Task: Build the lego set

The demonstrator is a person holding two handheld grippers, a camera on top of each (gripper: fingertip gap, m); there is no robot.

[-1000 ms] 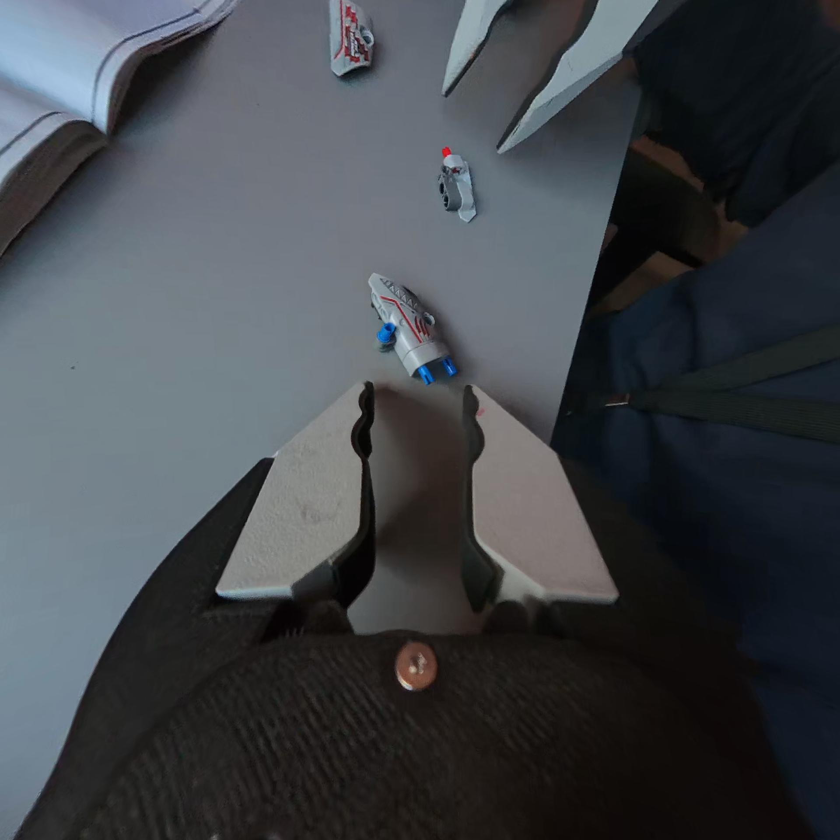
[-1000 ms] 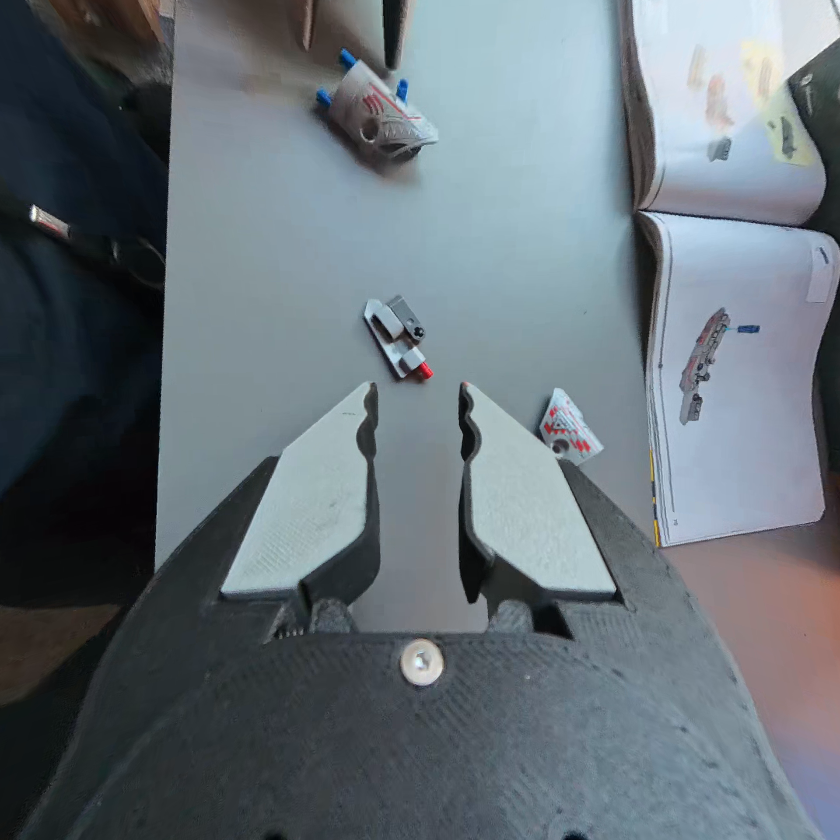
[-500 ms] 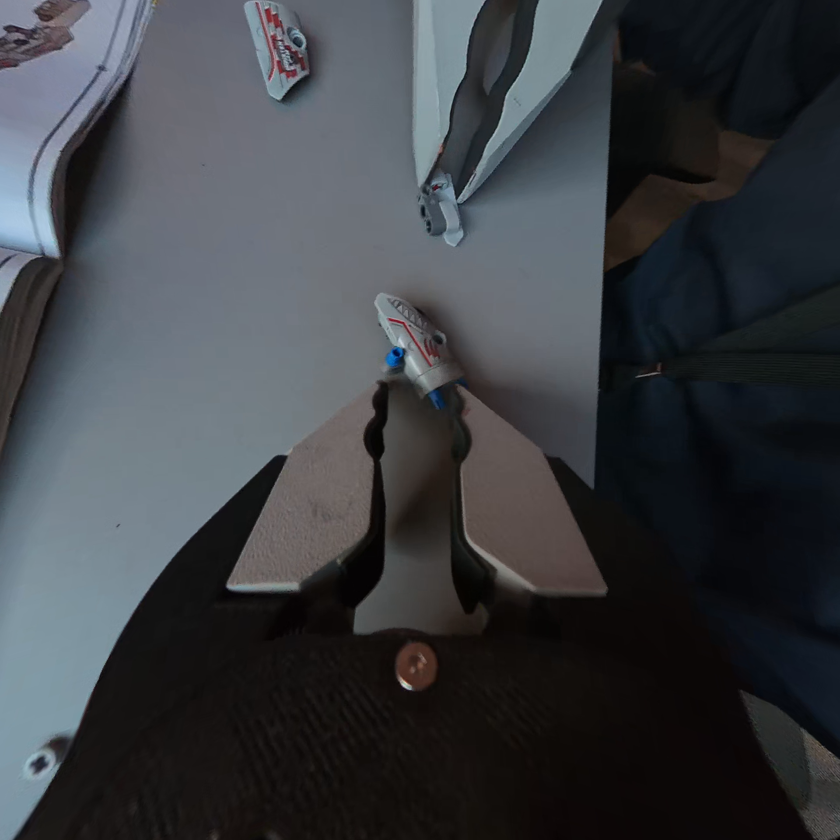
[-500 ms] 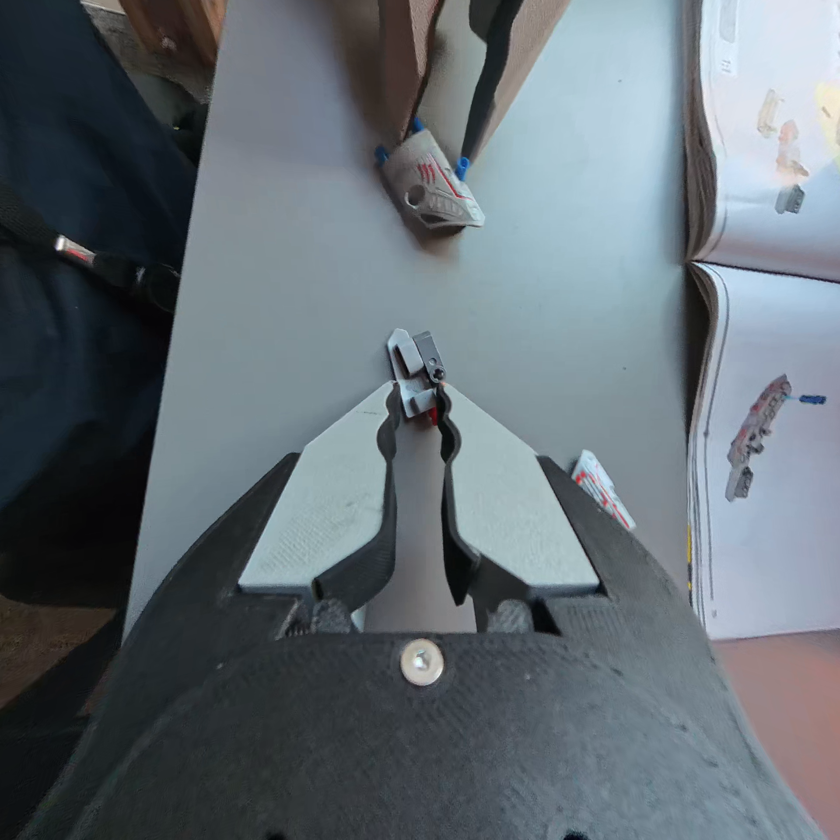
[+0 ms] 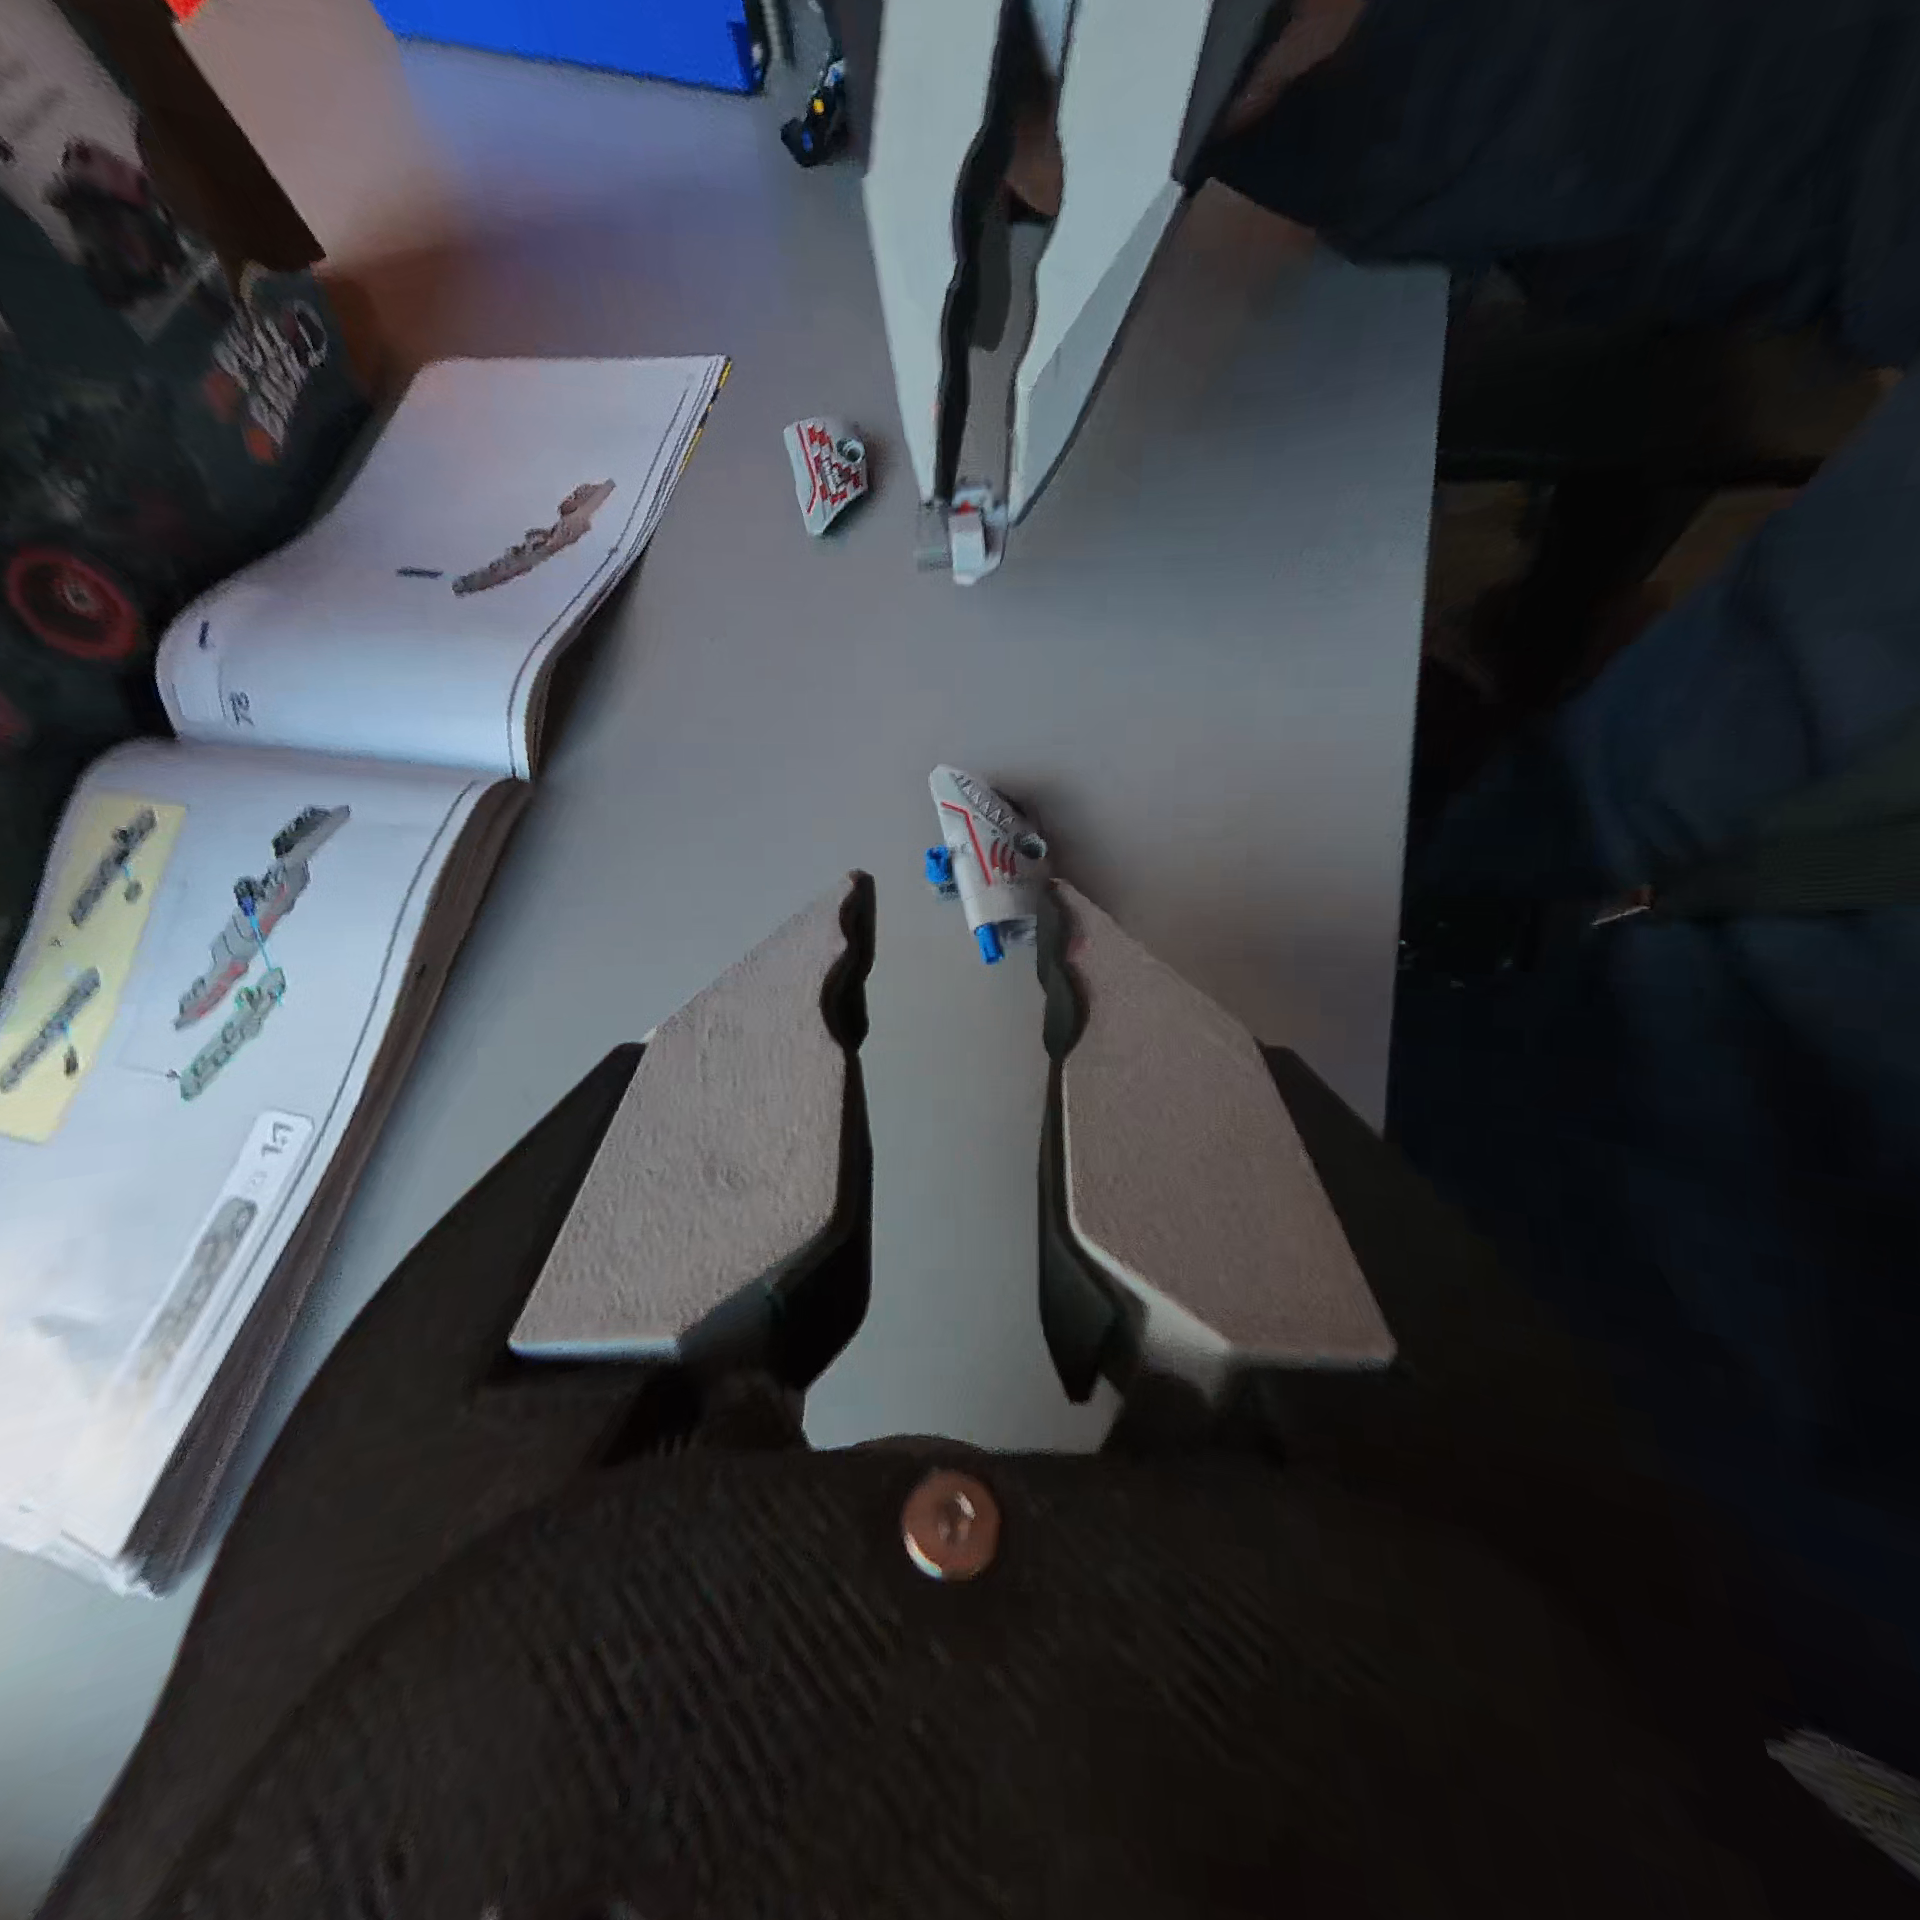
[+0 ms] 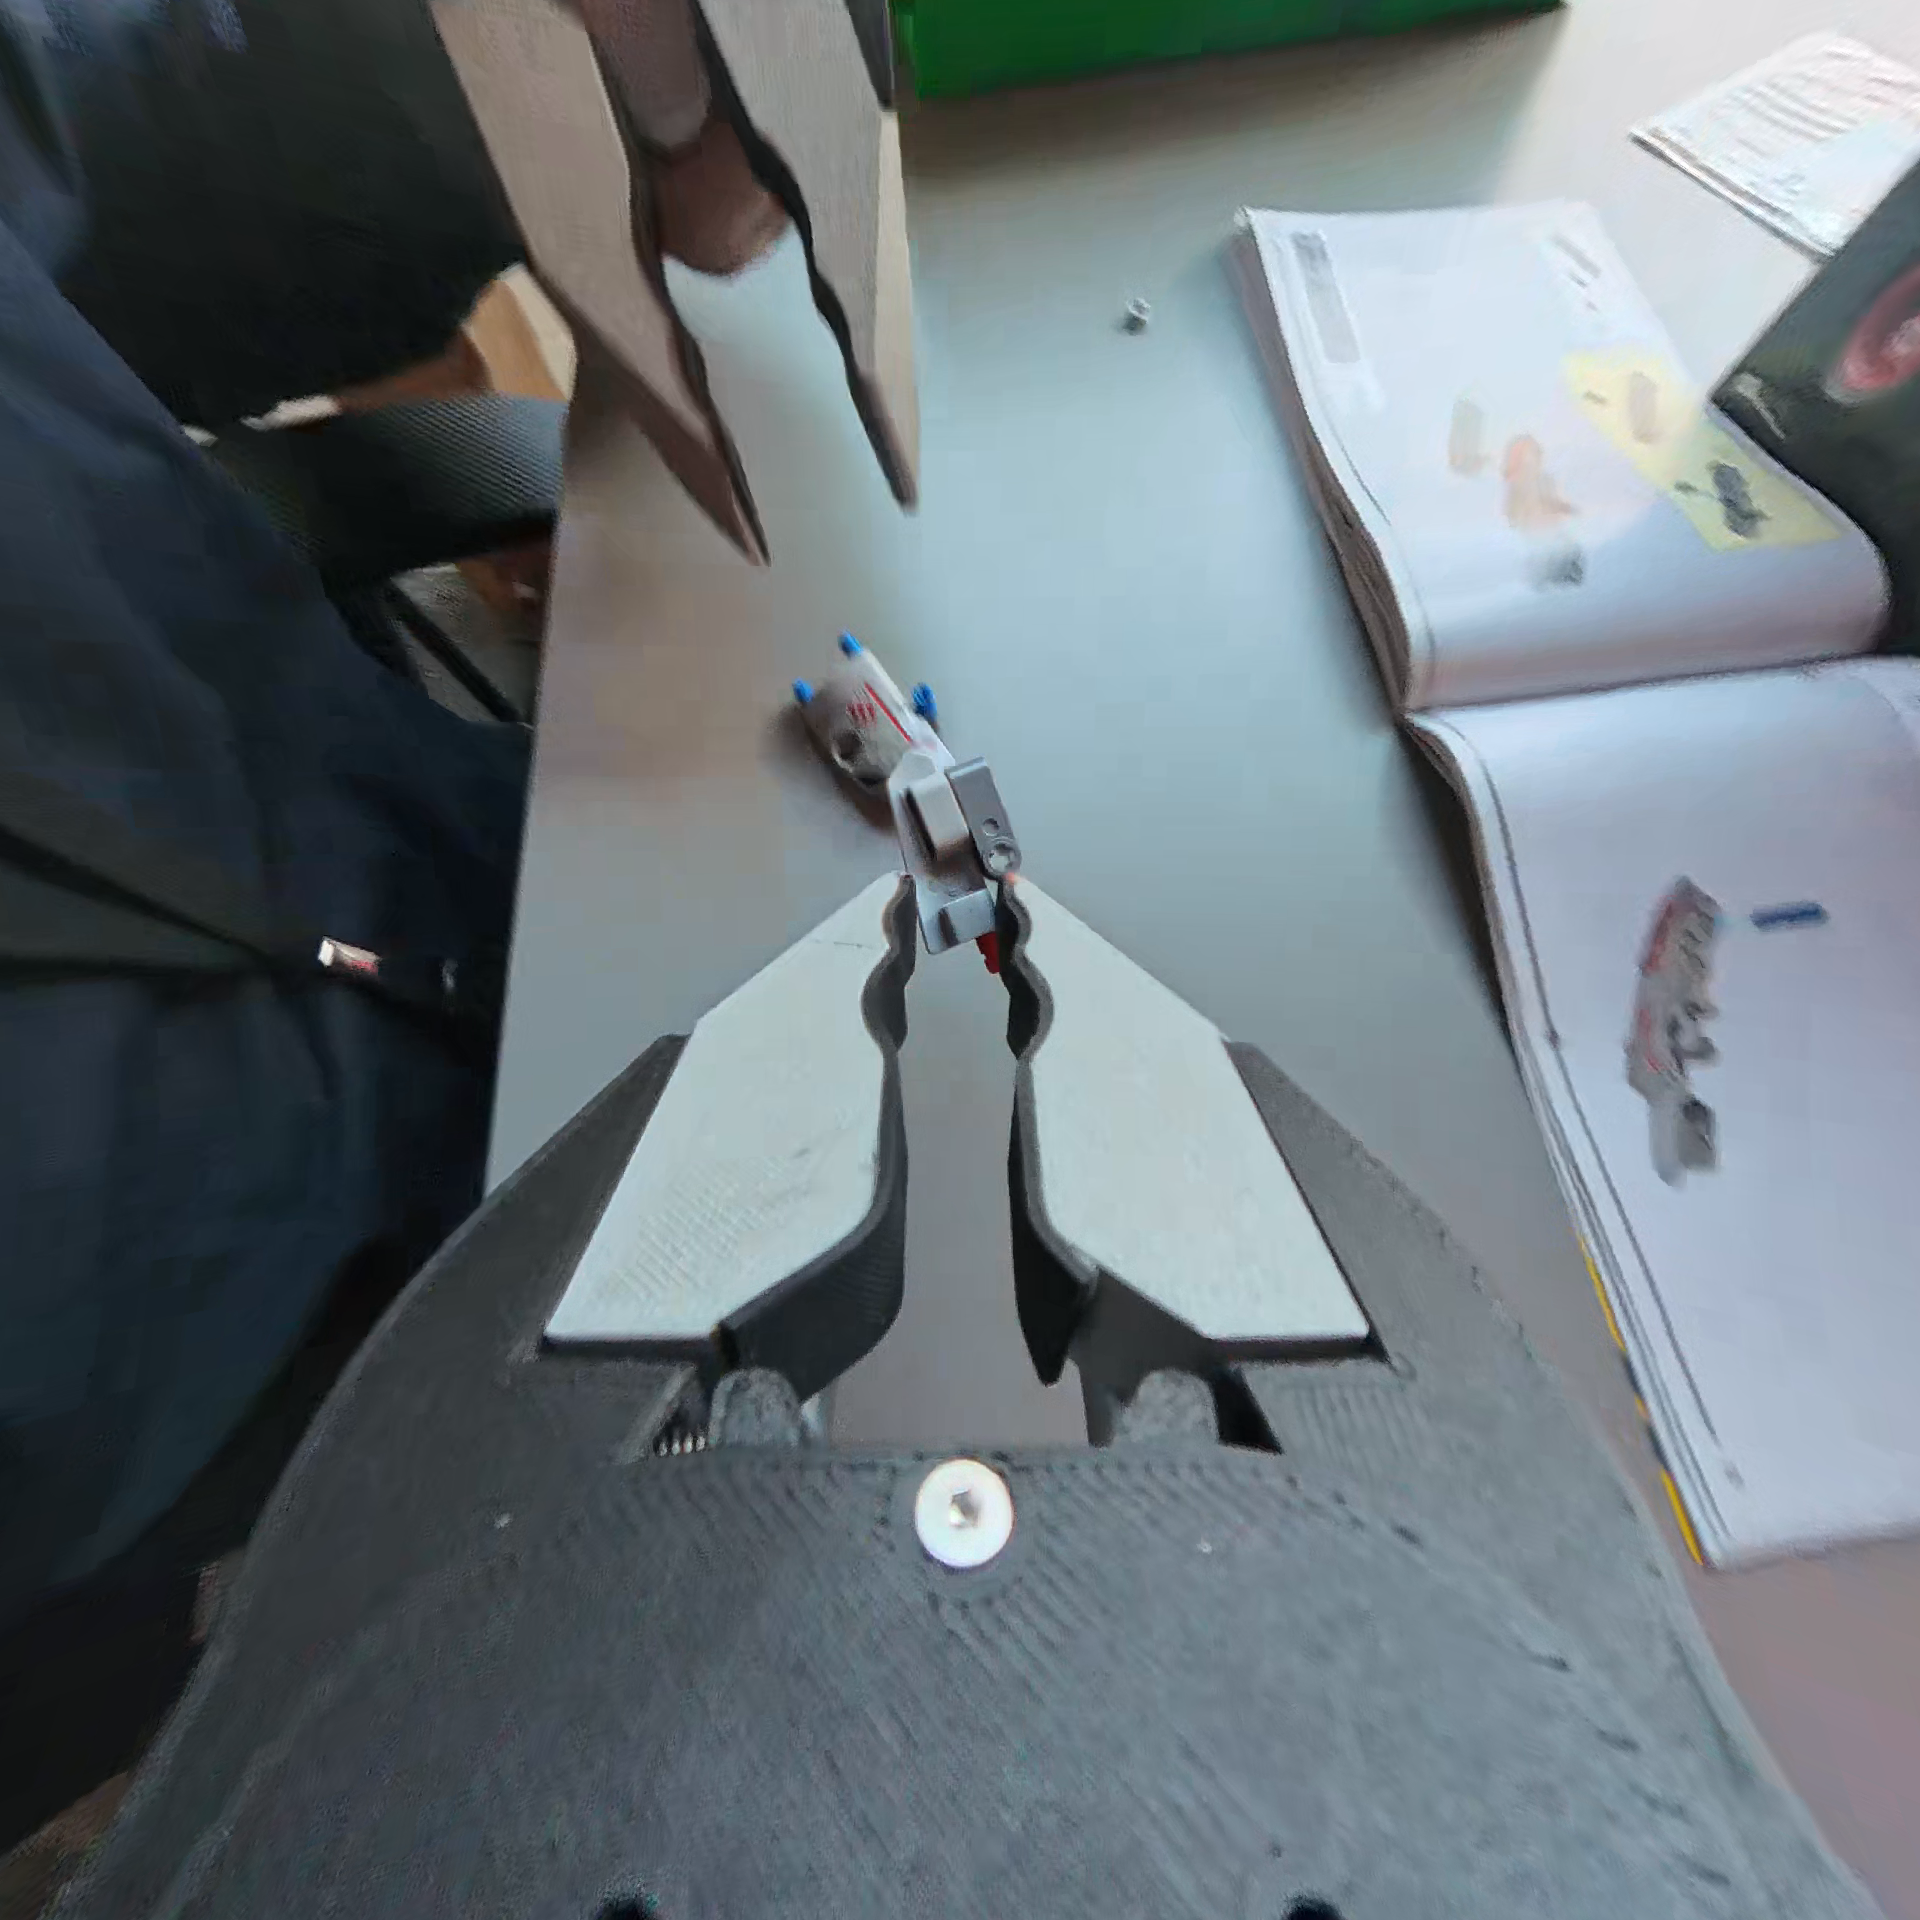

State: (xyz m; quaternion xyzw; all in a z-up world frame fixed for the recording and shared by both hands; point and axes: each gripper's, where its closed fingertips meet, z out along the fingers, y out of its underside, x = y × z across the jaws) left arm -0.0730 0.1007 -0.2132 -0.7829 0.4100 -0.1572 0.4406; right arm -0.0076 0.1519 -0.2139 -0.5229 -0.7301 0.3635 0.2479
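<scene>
A small grey lego assembly with a red pin [image 6: 951,883] is held between the tips of my right gripper [image 6: 956,904], lifted off the grey table [image 6: 1091,623]. In the left wrist view the right gripper [image 5: 966,514] holds this piece [image 5: 961,535] at the far side. A grey curved piece with red stripes and blue pins [image 5: 982,862] lies on the table just beyond my left gripper [image 5: 956,894], which is open and empty. In the right wrist view this piece [image 6: 862,717] lies below the raised left gripper [image 6: 831,525]. A grey panel with a red pattern [image 5: 826,473] lies farther off.
An open instruction booklet [image 5: 312,831] [image 6: 1662,831] lies beside the work area, with a dark box [image 5: 135,364] behind it. The table's edge [image 5: 1413,727] runs close by, with a person's dark blue clothing beyond. A tiny grey part [image 6: 1135,312] and a green box [image 6: 1143,42] sit farther away. Left tips to right tips: about 9 centimetres.
My right gripper has shut on the small grey piece with the red pin and lifted it. My left gripper has opened wider and risen; the blue-pinned piece stays on the table.
</scene>
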